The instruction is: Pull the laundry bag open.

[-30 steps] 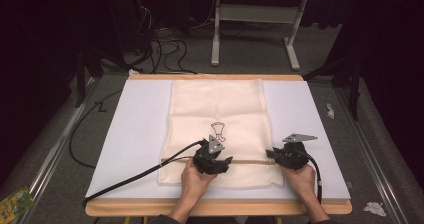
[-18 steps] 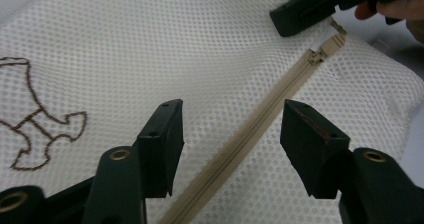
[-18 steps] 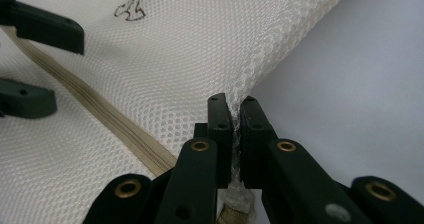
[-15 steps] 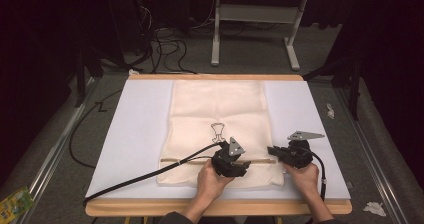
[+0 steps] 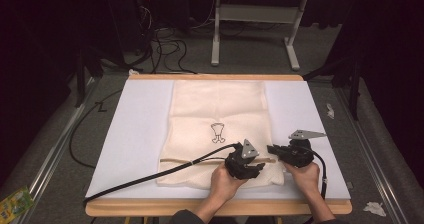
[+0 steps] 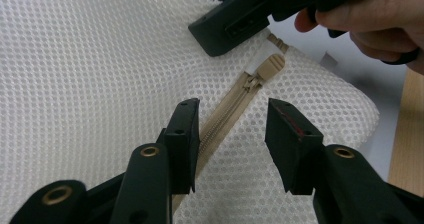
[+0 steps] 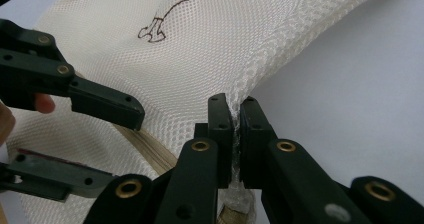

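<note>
One cream mesh laundry bag (image 5: 217, 134) lies flat on a white mat (image 5: 135, 134) on the worktop (image 5: 215, 207), near the person's edge. One beige zipper (image 6: 235, 101) runs across its lower part, w/ one slider (image 6: 251, 81) sitting close to the right end. One small brown print (image 5: 218, 132) marks the bag's middle.

Two grippers. The right gripper (image 7: 233, 129) has its fingers pressed together on the mesh at the bag's right edge, by the zipper end, anchoring it. The left gripper (image 6: 231, 139) hangs over the zipper tape just short of the slider; its fingers have just been closing, yet stand spread on both sides of the tape, w/ nothing pinched.

Risks, as judged: the left fingers could close on tape or mesh instead of the slider's pull, since that is small and lies flat. A tug then would bunch the fabric, not move the slider. The thin pinch at right could slip if pulled hard. Loose mesh could also snag in the teeth.
</note>
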Demonstrator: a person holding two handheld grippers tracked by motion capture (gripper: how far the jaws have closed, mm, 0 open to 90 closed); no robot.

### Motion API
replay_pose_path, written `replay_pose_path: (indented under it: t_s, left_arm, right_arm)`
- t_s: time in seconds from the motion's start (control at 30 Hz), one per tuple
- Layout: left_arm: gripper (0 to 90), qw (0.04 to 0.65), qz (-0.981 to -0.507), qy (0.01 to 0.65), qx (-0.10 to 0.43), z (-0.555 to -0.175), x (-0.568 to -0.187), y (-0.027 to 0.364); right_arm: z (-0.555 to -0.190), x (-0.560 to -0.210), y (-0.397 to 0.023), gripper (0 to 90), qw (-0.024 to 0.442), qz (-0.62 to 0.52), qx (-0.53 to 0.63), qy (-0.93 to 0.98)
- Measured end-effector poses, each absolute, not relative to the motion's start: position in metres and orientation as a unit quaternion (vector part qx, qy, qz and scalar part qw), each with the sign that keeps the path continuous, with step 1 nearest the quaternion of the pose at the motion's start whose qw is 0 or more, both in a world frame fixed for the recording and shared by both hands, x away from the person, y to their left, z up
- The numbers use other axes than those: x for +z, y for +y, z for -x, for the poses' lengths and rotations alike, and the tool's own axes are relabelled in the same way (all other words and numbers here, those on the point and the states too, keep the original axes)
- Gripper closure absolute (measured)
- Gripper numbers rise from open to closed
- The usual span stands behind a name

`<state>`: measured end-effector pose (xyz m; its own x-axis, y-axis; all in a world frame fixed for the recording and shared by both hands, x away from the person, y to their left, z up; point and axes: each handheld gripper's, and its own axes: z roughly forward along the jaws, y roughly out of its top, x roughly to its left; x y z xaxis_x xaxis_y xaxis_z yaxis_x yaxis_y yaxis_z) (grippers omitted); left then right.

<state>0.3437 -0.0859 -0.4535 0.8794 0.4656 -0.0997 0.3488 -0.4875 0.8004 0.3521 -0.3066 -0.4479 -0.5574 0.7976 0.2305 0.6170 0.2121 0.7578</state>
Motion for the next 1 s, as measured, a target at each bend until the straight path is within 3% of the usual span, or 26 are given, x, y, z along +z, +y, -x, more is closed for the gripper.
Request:
replay_pose_path:
  t_s: [0.37,0.53,1.0]
  left_arm:
    - [57.7,0.457,-0.854,0.241,0.062,-0.342,-0.455,-0.089]
    - [58.2,0.434,-0.872,0.209,0.082,-0.333,-0.454,-0.108]
    - [55.6,0.429,-0.872,0.229,0.057,-0.345,-0.468,-0.113]
  right_arm:
    - [-0.353,-0.445,-0.304,87.4,0.107,-0.455,0.434,0.770]
    - [-0.353,-0.444,-0.303,87.5,0.108,-0.454,0.435,0.770]
    - [-0.351,-0.443,-0.299,87.6,0.102,-0.446,0.442,0.771]
